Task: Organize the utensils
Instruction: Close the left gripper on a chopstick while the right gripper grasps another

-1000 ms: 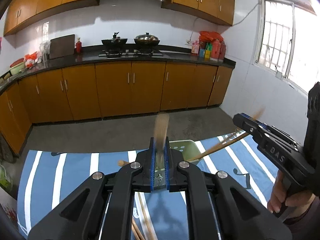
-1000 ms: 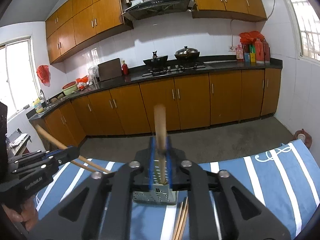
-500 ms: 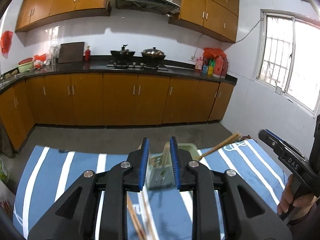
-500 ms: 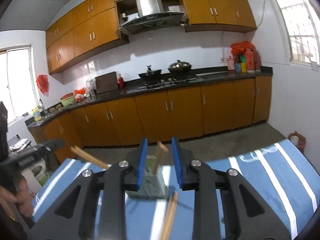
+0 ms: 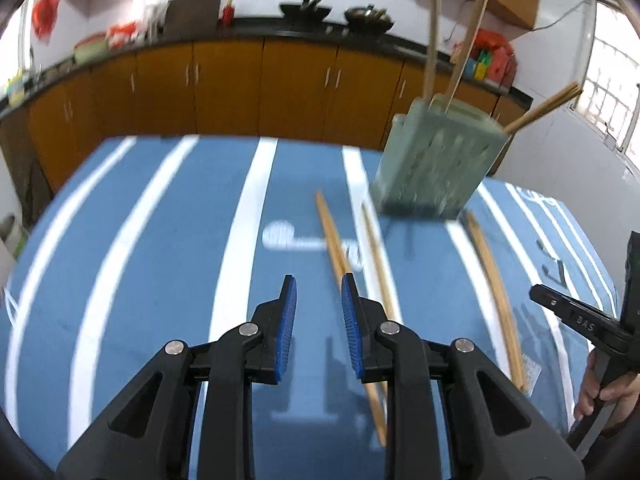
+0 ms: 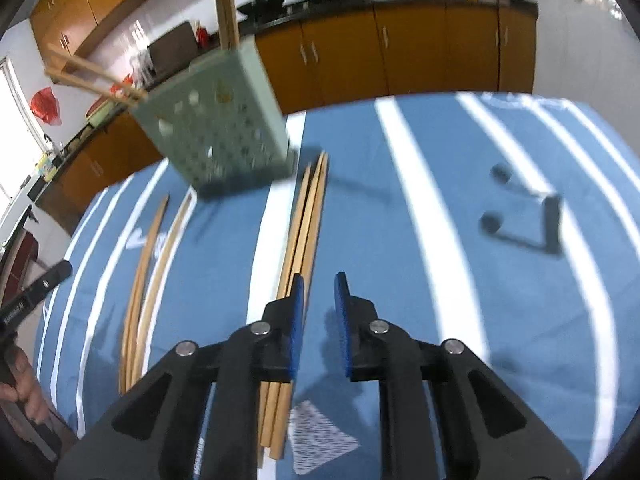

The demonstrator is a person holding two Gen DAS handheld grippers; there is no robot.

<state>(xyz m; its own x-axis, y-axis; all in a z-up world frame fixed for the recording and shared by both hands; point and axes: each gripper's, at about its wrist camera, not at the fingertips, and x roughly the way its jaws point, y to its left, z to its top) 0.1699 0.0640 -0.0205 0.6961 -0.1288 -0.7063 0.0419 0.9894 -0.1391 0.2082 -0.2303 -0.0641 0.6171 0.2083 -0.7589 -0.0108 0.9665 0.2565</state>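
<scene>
both hand-held grippers have dropped toward the table: left hand-held gripper [image 5: 316,298] slightly open, empty; right hand-held gripper [image 6: 319,297] closing, empty, beside loose chopsticks [image 6: 304,216] at 6 o'clock of the utensil holder [image 6: 218,120].

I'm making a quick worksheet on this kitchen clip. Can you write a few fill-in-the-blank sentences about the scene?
1. Several chopsticks already stand in the pale green ____, which has holes in its wall.
2. The loose chopsticks lie on a blue cloth with ____ stripes.
3. Between the pads of the left tool there is ____.

Missing words: holder; white; nothing
</scene>
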